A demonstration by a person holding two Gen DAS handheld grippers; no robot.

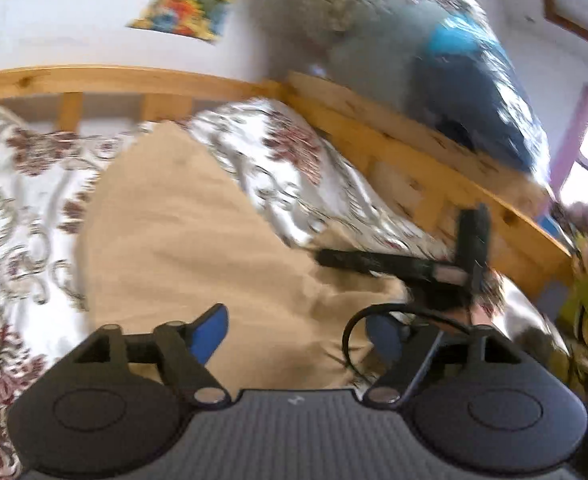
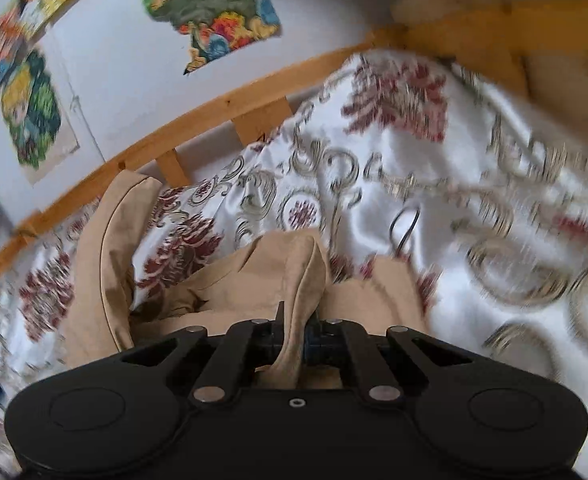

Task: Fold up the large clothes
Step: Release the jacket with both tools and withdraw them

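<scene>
1. The tan garment (image 1: 198, 240) lies on the bed's flowered cover (image 2: 434, 184), one long part stretched toward the wooden rail (image 1: 106, 78).
2. The right tongs (image 2: 300, 334) are clamped on a raised fold of the cloth; the left tongs (image 1: 298, 340) stand wide above it, holding nothing.
3. The fold likely goes best if carried low and level, the edge kept taut.
4. Rails close off two sides; open cover remains on the garment's free side.

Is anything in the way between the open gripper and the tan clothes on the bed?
No. The left gripper hangs open right over the tan garment, with nothing between. The right gripper already pinches a fold.
</scene>
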